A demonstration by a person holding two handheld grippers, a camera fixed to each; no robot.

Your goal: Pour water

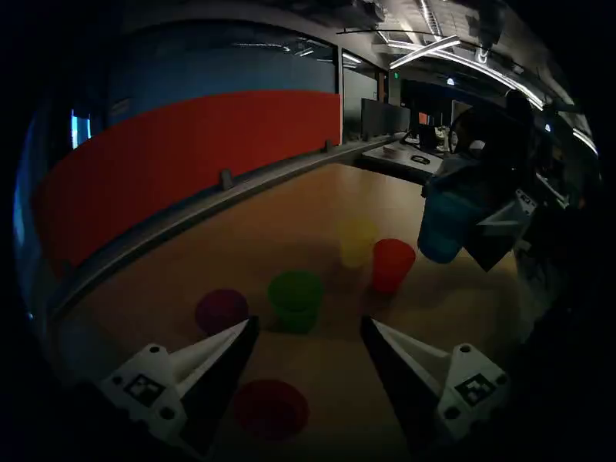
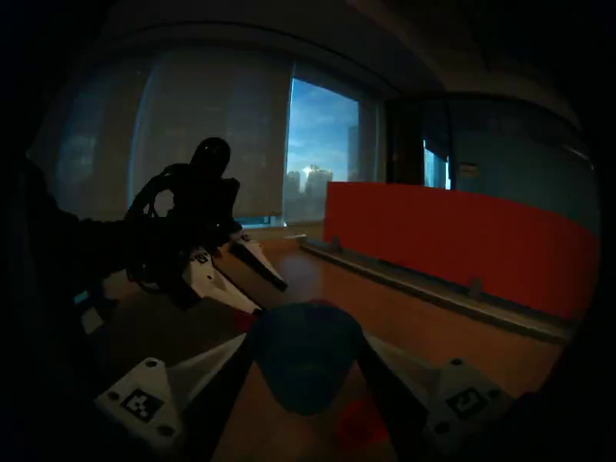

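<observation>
Several empty cups stand on the wooden table (image 1: 308,215): purple (image 1: 221,309), green (image 1: 296,297), yellow (image 1: 356,241), orange-red (image 1: 392,264), and a low red one (image 1: 271,409) close under my left gripper (image 1: 308,329). That gripper is open, with nothing between its fingers. My right gripper (image 2: 304,343) is shut on a blue cup (image 2: 304,366), held upright in the air. In the left gripper view the blue cup (image 1: 446,222) hangs to the right of the orange-red cup, above the table. The left gripper (image 2: 266,296) appears across from it with its fingers apart.
A red partition (image 1: 192,162) with a grey rail runs along the table's far side. More desks and monitors (image 1: 416,142) stand beyond the far end. A person's dark arm (image 2: 115,239) holds the left gripper. Windows (image 2: 319,162) lie behind.
</observation>
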